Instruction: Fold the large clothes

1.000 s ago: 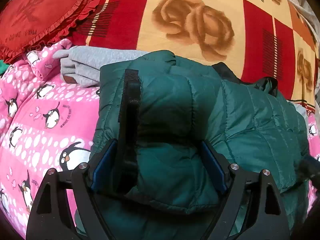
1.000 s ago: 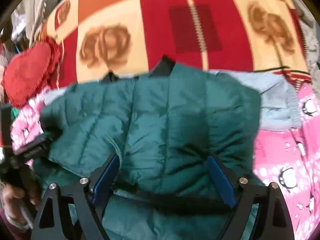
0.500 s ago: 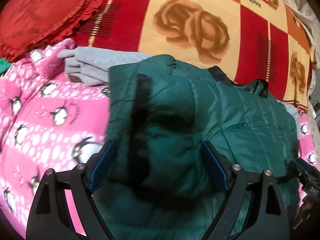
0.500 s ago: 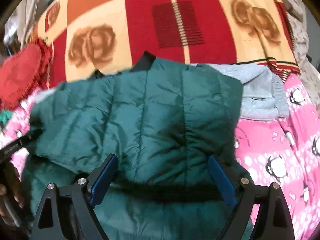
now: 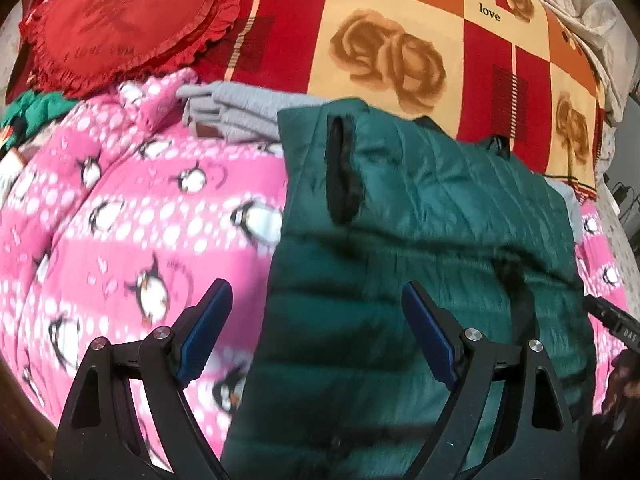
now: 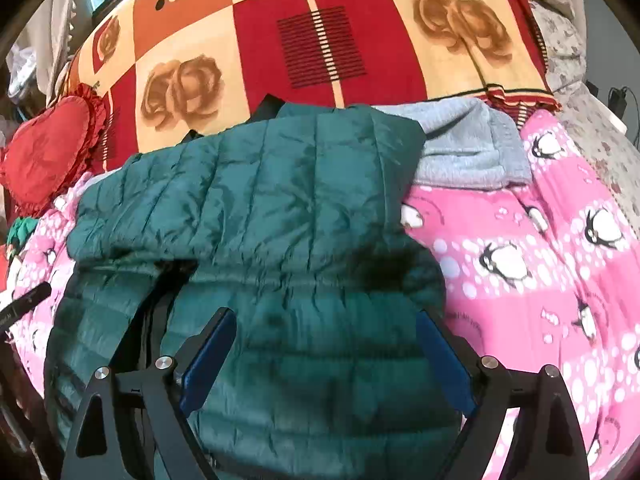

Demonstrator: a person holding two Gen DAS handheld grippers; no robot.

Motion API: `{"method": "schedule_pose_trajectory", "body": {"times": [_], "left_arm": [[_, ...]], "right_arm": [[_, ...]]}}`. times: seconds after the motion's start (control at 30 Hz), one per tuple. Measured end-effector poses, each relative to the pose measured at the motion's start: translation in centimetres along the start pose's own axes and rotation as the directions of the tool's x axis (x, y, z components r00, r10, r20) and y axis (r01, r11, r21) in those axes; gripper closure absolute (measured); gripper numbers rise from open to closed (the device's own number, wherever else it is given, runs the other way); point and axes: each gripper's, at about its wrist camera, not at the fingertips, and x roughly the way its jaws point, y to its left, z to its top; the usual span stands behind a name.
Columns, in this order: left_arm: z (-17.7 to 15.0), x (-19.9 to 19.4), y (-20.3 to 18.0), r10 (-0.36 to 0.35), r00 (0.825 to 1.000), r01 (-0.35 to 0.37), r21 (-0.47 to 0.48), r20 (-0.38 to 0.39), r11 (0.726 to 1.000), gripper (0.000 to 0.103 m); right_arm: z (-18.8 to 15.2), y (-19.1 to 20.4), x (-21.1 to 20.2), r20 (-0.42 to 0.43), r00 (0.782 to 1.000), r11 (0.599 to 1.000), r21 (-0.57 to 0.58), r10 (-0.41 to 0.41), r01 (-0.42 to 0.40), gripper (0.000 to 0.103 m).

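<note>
I find both my left gripper [image 5: 316,328] and right gripper [image 6: 326,356] now drawn back, jaws wide and holding nothing, off the green puffer jacket [image 5: 420,208], which lies folded over on the pink penguin blanket [image 5: 132,216], so this fold appears set.

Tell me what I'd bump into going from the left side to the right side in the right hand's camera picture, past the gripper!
Red heart pillow → green puffy jacket → grey folded garment → pink penguin blanket.
</note>
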Motion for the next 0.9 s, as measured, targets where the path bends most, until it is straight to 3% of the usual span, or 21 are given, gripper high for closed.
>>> {"method": "schedule_pose_trajectory", "body": {"times": [0.6,0.9], "left_arm": [[-5.8,-2.8,2.2,-0.014,0.999,0.013,-0.013,-0.039,1.0,0.016],[-7.9,-3.5,4.0,-0.046,0.996,0.04,-0.068,-0.08,0.997,0.016]], "right_arm": [[-3.9,0.8,-2.0,-0.045,0.999,0.999,-0.027,0.021,-0.022,0.013],[-4.9,0.8,-3.3,-0.047,0.999,0.999,-0.04,0.013,-0.015,0.013]]}}
